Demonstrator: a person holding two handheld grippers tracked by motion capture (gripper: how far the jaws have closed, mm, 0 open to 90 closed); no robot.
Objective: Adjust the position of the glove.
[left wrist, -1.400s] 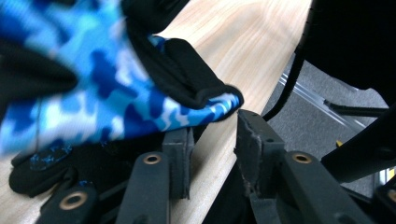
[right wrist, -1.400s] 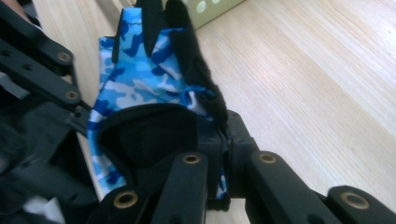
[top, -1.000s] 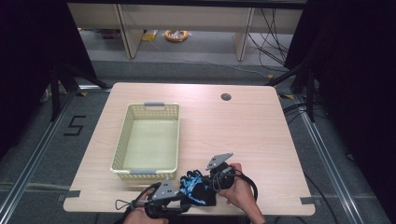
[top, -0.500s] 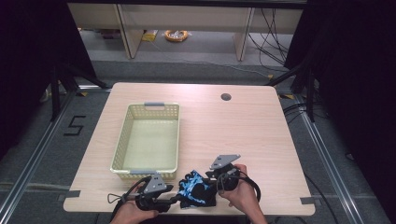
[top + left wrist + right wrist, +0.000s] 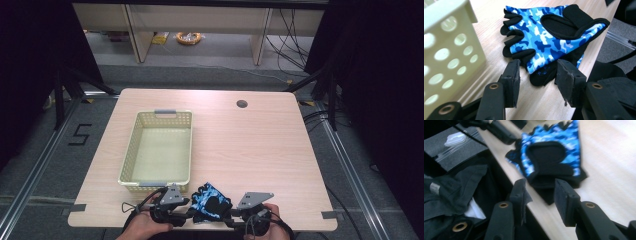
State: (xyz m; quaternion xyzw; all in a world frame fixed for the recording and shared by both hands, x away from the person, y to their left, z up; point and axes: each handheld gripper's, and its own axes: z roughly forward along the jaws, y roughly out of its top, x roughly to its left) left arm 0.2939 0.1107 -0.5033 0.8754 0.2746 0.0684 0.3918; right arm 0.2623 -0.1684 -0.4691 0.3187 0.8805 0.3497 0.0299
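Observation:
A blue camouflage fingerless glove point(image 5: 212, 201) with black trim lies flat near the table's front edge, just right of the basket's near corner. My left gripper point(image 5: 192, 215) is at its left side. In the left gripper view the glove point(image 5: 549, 37) lies just ahead, its lower edge reaching in between the open jaws of that gripper point(image 5: 537, 68) without touching the pads. My right gripper point(image 5: 227, 218) is at the glove's right. Its jaws have just been opening. In the right gripper view the glove's black cuff point(image 5: 549, 182) lies just ahead of that gripper point(image 5: 540, 185), which grips nothing.
A pale yellow perforated basket point(image 5: 131, 155) stands on the left half of the table; its wall point(image 5: 446, 47) is close on the left gripper's left. A round cable hole point(image 5: 242, 104) sits at the far right. The table's front edge runs right under both hands.
The right gripper has pulled back toward the front edge and to the right, away from the glove. The left gripper has barely moved. The glove stays in place.

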